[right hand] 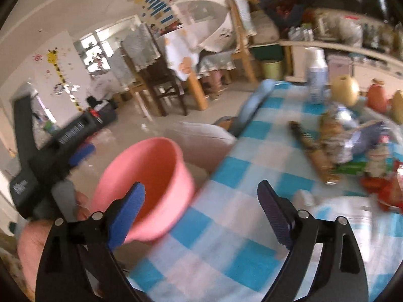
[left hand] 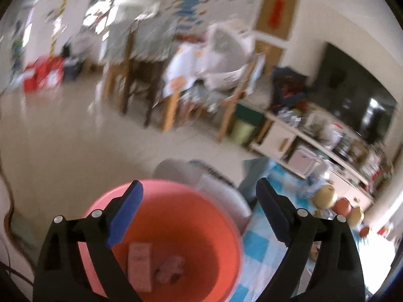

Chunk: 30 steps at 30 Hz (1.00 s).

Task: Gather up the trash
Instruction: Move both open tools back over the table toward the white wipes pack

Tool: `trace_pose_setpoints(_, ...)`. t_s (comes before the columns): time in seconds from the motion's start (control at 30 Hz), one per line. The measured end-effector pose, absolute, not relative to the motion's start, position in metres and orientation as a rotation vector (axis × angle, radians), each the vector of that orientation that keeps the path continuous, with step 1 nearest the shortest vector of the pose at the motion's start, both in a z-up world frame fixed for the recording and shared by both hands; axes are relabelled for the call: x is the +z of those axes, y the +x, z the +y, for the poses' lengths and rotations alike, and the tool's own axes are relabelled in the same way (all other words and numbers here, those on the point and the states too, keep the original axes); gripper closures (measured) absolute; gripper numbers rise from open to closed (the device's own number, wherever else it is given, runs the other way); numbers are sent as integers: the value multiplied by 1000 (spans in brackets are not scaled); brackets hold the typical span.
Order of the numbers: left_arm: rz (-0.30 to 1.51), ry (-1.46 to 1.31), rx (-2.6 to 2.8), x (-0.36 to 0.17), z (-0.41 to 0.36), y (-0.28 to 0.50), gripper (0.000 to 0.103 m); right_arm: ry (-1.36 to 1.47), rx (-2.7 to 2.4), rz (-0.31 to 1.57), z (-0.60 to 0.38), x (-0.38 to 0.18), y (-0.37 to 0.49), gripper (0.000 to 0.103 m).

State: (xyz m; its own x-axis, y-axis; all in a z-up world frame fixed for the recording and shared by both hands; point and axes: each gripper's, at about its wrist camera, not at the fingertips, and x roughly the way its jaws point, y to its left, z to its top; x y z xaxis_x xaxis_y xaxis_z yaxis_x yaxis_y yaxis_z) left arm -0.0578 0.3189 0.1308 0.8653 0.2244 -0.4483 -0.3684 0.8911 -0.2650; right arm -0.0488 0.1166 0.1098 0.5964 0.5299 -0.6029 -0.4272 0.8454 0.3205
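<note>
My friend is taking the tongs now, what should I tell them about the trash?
Left tongs: open, nothing between them, over the pink bin.
Right tongs: open and empty, over the edge of the checked tablecloth.
The pink bin sits just off the table's corner. Inside it lie a small carton and a crumpled scrap, so some trash is already in.
Left to do: the pile of wrappers on the right side of the table, a brown stick-shaped packet among them. The white bottle and round fruit stand behind the pile; whether they count as trash I cannot tell.
</note>
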Motion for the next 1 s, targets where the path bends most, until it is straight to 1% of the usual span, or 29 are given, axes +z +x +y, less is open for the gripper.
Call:
trace_pose_setpoints(0.27,396,-182,198,137,253,-43,11,99,487,733,69,89,-62,13)
trace_pose_setpoints(0.43,429,-105,156,131,225,-39,11,98,466,686,46,88,-63,10)
trace_pose_setpoints(0.47,433,-103,149,130,223,-41,11,93,464,675,41,89,-64,7)
trace_pose_setpoints(0.6,458,-83,93,125,208,-35,11,79,446,641,26,93,-65,5)
trace_pose_setpoints(1.0,502,103,-39,109,136,-27,11,139,436,697,-32,87,-60,5)
